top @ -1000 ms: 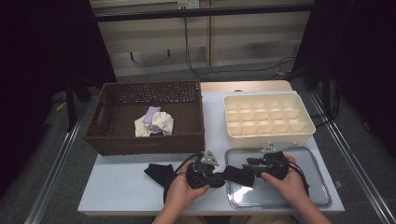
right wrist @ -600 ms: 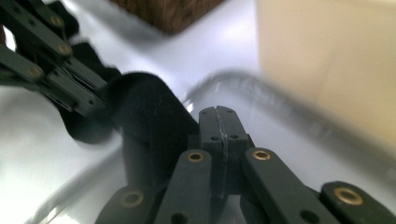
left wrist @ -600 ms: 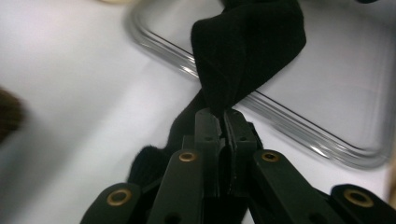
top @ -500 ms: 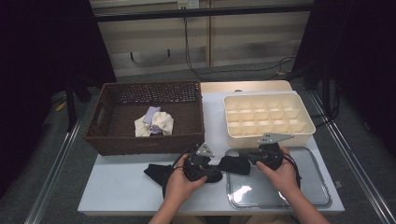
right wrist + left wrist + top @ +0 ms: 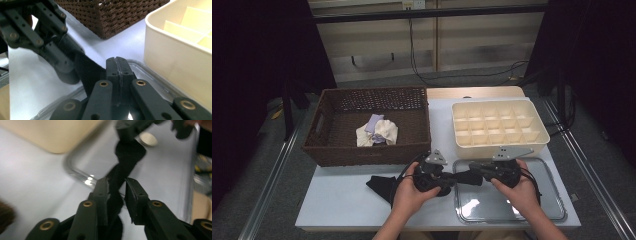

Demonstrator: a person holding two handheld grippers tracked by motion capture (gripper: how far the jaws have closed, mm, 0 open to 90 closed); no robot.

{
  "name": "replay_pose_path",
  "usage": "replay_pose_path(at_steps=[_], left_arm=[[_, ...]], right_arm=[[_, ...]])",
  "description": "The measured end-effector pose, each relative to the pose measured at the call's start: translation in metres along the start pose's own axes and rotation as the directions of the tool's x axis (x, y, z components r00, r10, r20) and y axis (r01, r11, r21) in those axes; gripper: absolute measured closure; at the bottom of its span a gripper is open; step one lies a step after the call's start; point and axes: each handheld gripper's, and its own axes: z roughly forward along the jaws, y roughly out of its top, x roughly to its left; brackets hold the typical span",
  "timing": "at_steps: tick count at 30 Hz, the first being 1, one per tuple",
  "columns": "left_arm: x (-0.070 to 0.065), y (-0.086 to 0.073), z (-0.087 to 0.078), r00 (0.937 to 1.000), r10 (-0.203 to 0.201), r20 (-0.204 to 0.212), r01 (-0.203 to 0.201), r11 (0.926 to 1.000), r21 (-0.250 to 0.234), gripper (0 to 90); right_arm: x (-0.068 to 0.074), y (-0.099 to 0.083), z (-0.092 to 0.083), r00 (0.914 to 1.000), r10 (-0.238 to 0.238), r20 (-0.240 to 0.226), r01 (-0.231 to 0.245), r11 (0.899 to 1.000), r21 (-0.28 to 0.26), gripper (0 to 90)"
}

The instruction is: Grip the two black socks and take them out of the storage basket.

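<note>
Here, a black cloth (image 5: pixel 464 178) stretches level between the 2 tools above the tray's (image 5: pixel 557 212) left edge, its long axis running hand to hand. The right gripper (image 5: pixel 117 65) is clamped on one end; the left gripper's (image 5: pixel 117 188) jaws, just easing apart, loosely flank the other, dark and limp.

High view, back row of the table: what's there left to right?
Wicker basket → cream divided box.
</note>
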Motion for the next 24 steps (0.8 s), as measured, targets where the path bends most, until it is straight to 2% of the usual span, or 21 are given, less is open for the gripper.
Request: replay_pose_path(at_steps=[3,6,9,11,13,14,16,17,19,20,22,23,24], left_arm=[[-0.004,-0.002,0.004,0.9995,0.031,0.005,-0.031,0.9983,0.049,83.4],[-0.006,-0.006,0.009,0.9997,0.024,0.009,-0.025,0.9983,0.052,83.4],[-0.009,-0.009,0.012,0.9994,0.030,0.017,-0.031,0.9973,0.067,82.7],[-0.009,-0.010,0.013,0.9995,0.031,0.006,-0.031,0.9967,0.075,79.6],[-0.007,-0.011,0.014,0.9999,0.007,-0.011,-0.007,0.9989,0.047,69.2],[-0.006,-0.012,0.015,0.9999,-0.015,-0.009,0.015,0.9996,0.023,66.2],[-0.004,-0.012,0.010,0.9998,-0.018,-0.010,0.019,0.9996,0.022,62.3],[-0.004,-0.013,0.008,0.9995,-0.028,-0.014,0.028,0.9996,0.009,59.6],[-0.002,-0.014,0.001,0.9990,-0.040,-0.020,0.040,0.9992,0.003,57.6],[0.000,-0.015,-0.004,0.9990,-0.039,-0.021,0.039,0.9991,0.015,57.1],[0.002,-0.019,-0.011,0.9984,-0.044,-0.034,0.045,0.9989,0.011,57.1],[0.004,-0.020,-0.015,0.9977,-0.056,-0.040,0.056,0.9984,0.008,57.1],[0.005,-0.023,-0.018,0.9971,-0.062,-0.044,0.062,0.9980,-0.001,57.1]], right_arm=[[-0.002,-0.002,-0.005,0.9992,0.037,0.013,-0.037,0.999,-0.020,78.4],[-0.005,-0.001,-0.010,0.9980,0.060,0.020,-0.059,0.997,-0.043,73.5],[-0.009,0.000,-0.013,0.9947,0.102,0.013,-0.100,0.992,-0.071,70.7],[-0.009,0.001,-0.012,0.9946,0.104,0.005,-0.103,0.993,-0.065,70.7],[-0.004,-0.003,-0.005,0.9940,0.106,-0.029,-0.107,0.994,-0.033,70.8],[0.001,-0.006,0.000,0.9955,0.088,-0.036,-0.088,0.996,0.005,70.6],[0.008,-0.013,0.010,0.9984,0.043,-0.036,-0.041,0.997,0.067,70.9],[0.010,-0.017,0.014,0.9988,0.028,-0.040,-0.025,0.995,0.093,73.0],[0.011,-0.021,0.020,0.9996,-0.022,-0.020,0.025,0.988,0.149,81.1],[0.011,-0.022,0.021,0.9994,-0.027,-0.021,0.030,0.985,0.170,84.5],[0.008,-0.021,0.021,0.9993,-0.031,-0.018,0.034,0.985,0.172,90.0],[0.006,-0.021,0.020,0.9990,-0.044,-0.011,0.046,0.984,0.172,90.0],[0.004,-0.020,0.019,0.9984,-0.056,0.012,0.053,0.982,0.181,90.0]])
